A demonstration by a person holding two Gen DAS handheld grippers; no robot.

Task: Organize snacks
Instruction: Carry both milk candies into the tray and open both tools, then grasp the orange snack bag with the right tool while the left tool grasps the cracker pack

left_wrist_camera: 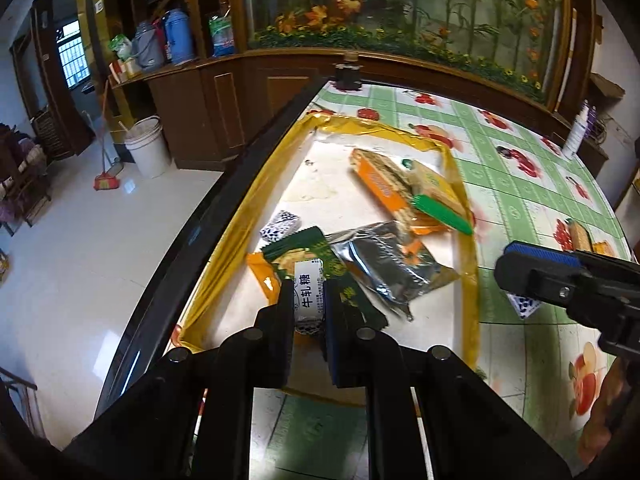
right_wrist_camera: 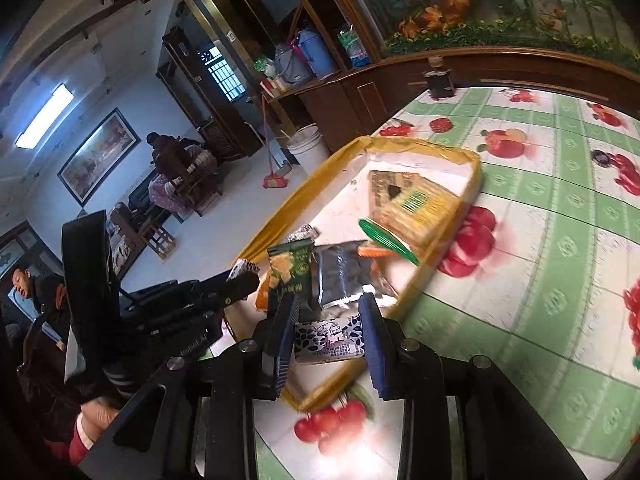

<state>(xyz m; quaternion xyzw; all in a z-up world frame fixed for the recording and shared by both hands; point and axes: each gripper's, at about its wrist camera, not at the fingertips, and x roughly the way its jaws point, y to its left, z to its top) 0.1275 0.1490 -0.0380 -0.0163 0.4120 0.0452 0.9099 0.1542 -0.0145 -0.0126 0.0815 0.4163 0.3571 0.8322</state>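
**Snacks over the tray: two small candies pinched, both could slip**

Left wrist view: the left gripper (left_wrist_camera: 308,312) sits low in the frame's centre, its fingers closed on a white nougat candy (left_wrist_camera: 307,300) held upright. Below it lies the tray (left_wrist_camera: 240,216), yellow-rimmed, holding a dark green packet (left_wrist_camera: 304,252), a silver packet (left_wrist_camera: 384,268), wafer bars (left_wrist_camera: 396,184) and a small patterned candy (left_wrist_camera: 280,226). The hold takes only the candy's lower part, so a quick swing could twist it out. At right, the right gripper (left_wrist_camera: 520,284) hangs over the tablecloth (left_wrist_camera: 520,160).

Right wrist view: the right gripper (right_wrist_camera: 328,340), lower centre, is clamped on a patterned candy (right_wrist_camera: 328,340) lying crosswise, above the tray's near rim (right_wrist_camera: 404,300). Released here, it may land on the rim and roll onto the cloth. The left gripper (right_wrist_camera: 240,284) is close at left; the two could collide.
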